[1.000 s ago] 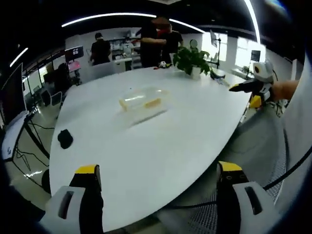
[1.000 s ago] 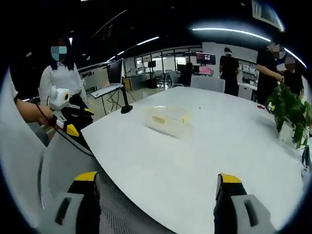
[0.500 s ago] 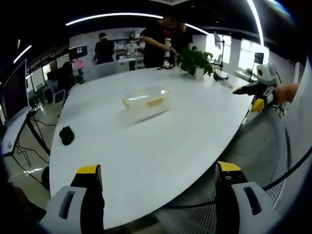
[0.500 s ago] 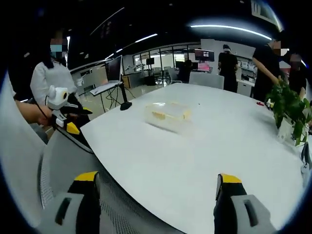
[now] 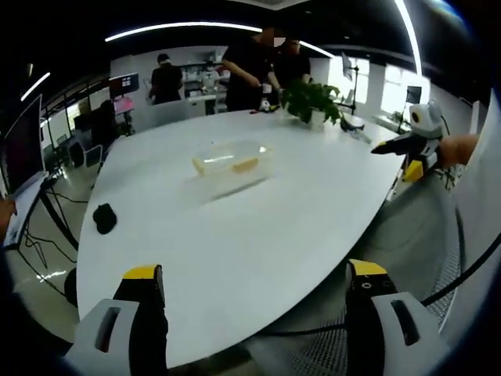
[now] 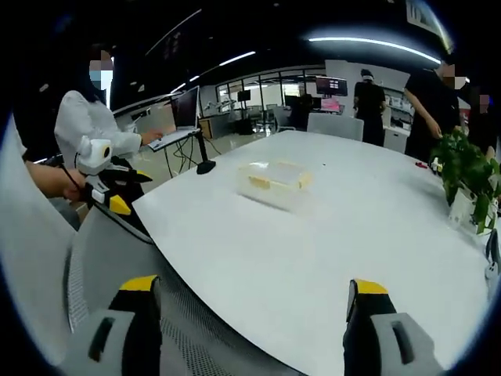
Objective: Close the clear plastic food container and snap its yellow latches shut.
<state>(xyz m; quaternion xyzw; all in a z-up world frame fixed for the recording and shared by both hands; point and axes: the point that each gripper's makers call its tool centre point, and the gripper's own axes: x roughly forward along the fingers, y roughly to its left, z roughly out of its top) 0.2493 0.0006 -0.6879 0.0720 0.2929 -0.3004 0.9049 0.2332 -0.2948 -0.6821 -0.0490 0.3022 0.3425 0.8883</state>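
- Nearest the lens in the left gripper view, the left gripper (image 5: 249, 291) stands with its yellow-tipped jaws spread wide and nothing between them, poised over the near edge of the white table (image 5: 235, 235).
- In the right gripper view the right gripper (image 6: 249, 291) is likewise wide open and empty-handed, its jaws framing the table edge and the mesh back of a grey chair (image 6: 109, 258).
- A small black object (image 5: 103, 218) lies near the table's left edge in the left gripper view, well apart from the task's thing.
- The clear plastic food container (image 5: 232, 160) rests out on the middle of the table, ahead of both grippers and well apart from each; in the left gripper view it lies straight ahead, a touch left of centre, its long axis running across the view.
- In the right gripper view the container (image 6: 275, 179) also sits ahead near centre, again broadside; neither hand looks clearly nearer, so both must reach forward over the table.
- A yellow latch (image 5: 246, 164) shows on the side facing the left gripper; whether the lid is fully seated cannot be told from this range.
- Farther back a potted plant (image 5: 310, 97) stands near the table's far edge, with people at desks beyond.
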